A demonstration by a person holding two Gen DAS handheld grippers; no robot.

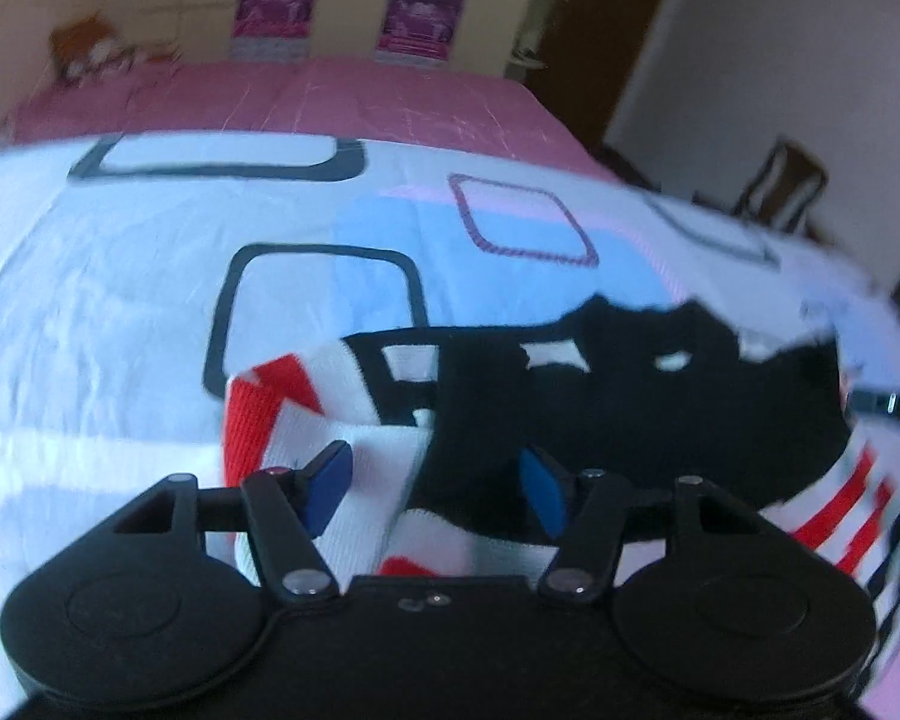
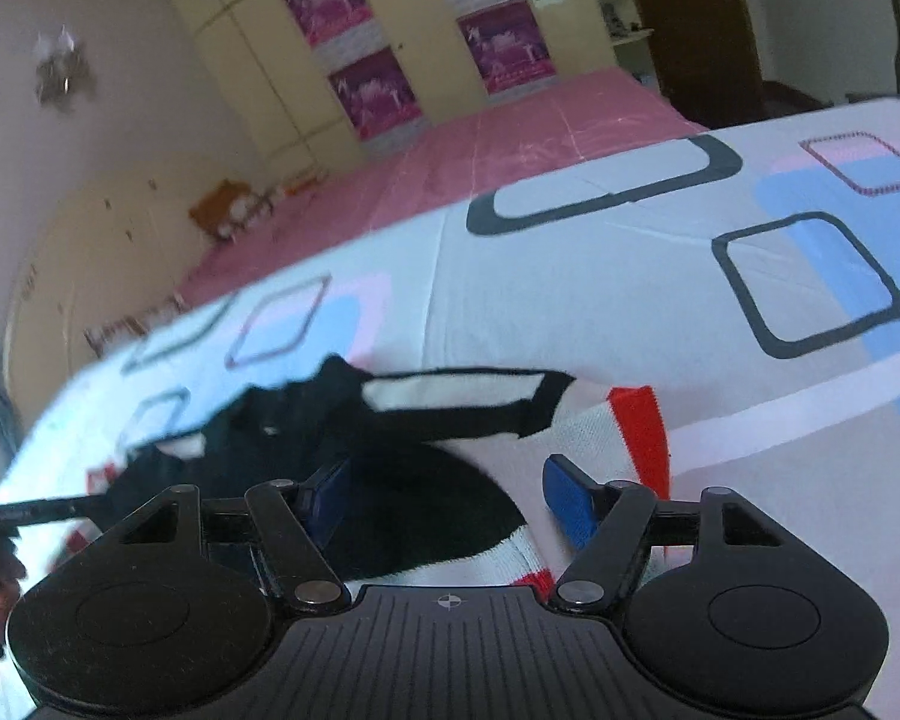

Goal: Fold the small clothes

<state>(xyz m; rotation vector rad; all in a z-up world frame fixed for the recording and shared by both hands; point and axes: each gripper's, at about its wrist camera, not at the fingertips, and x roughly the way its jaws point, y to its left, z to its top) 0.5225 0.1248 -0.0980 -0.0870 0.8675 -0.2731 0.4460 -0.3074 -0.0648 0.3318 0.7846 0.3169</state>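
Observation:
A small knit garment, black, white and red, lies bunched on the patterned bedsheet. My left gripper is open just above its near white edge, blue pads on either side of a fold. In the right wrist view the same garment lies under my right gripper, which is open with its blue pads spread over the black and white part. A red band shows at the garment's right end. The other gripper's dark tip pokes in at the right edge of the left wrist view.
The white sheet with black, blue and pink squares covers the near bed; a pink cover lies beyond. Cream wardrobe doors with purple posters stand at the back. A dark doorway and a chair are to the right.

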